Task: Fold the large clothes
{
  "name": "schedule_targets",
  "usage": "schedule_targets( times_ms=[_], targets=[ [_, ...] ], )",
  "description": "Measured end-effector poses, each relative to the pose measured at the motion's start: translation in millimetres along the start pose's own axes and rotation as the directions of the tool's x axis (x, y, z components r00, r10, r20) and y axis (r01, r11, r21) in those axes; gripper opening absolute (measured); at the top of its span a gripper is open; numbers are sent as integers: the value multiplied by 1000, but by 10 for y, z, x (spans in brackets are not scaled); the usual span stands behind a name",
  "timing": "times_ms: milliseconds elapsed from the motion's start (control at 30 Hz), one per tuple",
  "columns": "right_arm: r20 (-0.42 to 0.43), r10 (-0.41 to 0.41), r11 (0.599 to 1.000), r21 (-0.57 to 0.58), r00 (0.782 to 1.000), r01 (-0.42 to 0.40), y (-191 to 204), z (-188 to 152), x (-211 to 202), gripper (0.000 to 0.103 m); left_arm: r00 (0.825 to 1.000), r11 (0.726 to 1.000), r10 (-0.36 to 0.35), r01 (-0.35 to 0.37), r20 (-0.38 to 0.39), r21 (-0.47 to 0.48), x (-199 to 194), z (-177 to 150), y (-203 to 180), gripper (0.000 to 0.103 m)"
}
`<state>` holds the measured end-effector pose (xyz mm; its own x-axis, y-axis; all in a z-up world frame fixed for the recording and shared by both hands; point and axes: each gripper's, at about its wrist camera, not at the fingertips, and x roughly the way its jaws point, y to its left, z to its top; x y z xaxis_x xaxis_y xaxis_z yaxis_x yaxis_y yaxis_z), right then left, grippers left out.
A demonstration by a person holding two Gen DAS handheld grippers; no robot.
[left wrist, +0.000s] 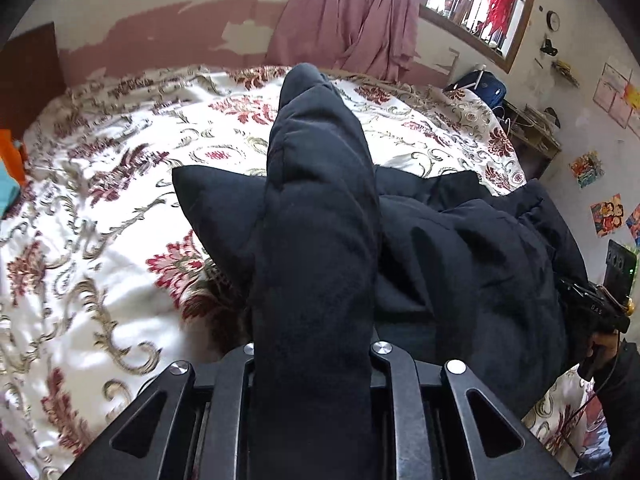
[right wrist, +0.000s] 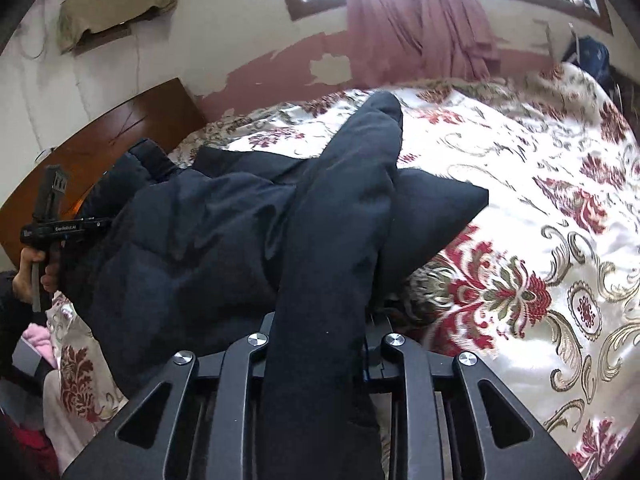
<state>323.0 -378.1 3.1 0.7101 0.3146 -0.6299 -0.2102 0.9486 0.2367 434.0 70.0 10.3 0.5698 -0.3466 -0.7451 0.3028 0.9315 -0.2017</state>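
Floral bedspread (left wrist: 100, 208) is filling the left and middle of both views, with a peeling pink-and-white wall and pink curtains (left wrist: 352, 12) running along the top of the frame. I am seeing the black padded jacket (left wrist: 460, 248) lying on the bed at centre and lower right of the left wrist view, its bulk heaped toward the right.

At bottom centre of that view, my left gripper (left wrist: 314, 356) is pinching a thick fold of the jacket that is running up the middle of the picture; the fingers themselves are hidden under the cloth, but the jaws are drawn in around it. In the right wrist view my right gripper (right wrist: 320, 344) is doing the same at bottom centre, clamped on another black fold, with the other handheld unit showing at the left edge.

I judge that I am in the lifting part of a fold, both edges taken up. Next I am needing to carry both folds together across the jacket's body, keeping them level, then lay them down flat.
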Motion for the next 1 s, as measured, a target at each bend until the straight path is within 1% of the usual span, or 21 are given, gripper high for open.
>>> schedule_targets(
  times_ms=[200, 333, 433, 567, 733, 800, 900, 1000],
  targets=[
    [30, 47, 996, -80, 998, -44, 489, 82, -146, 19, 999, 1000, 31, -31, 36, -2, -431, -211, 97, 18],
    [48, 88, 990, -113, 995, -82, 785, 84, -184, 19, 997, 998, 56, -54, 58, -32, -755, -366, 303, 18],
    [58, 116, 986, -130, 992, -107, 990, 88, -202, 19, 995, 996, 72, -68, 74, -54, -922, -469, 401, 18],
    [64, 139, 980, -150, 988, -129, 1179, 81, -215, 19, 991, 994, 100, -95, 94, -57, -1105, -615, 490, 18],
    [66, 145, 976, -171, 987, -132, 1297, 33, -204, 19, 989, 993, 102, -94, 111, -78, -1167, -776, 593, 18],
    [65, 140, 977, -171, 988, -127, 1301, 14, -170, 19, 988, 993, 90, -80, 123, -83, -1128, -832, 643, 18],
    [58, 129, 981, -151, 990, -119, 1255, -10, -73, 19, 988, 994, 91, -81, 128, -79, -1028, -902, 723, 18],
    [36, 79, 986, -150, 996, -72, 1241, -103, 34, 21, 989, 991, 95, -84, 113, -99, -897, -1000, 850, 19]
  ],
)
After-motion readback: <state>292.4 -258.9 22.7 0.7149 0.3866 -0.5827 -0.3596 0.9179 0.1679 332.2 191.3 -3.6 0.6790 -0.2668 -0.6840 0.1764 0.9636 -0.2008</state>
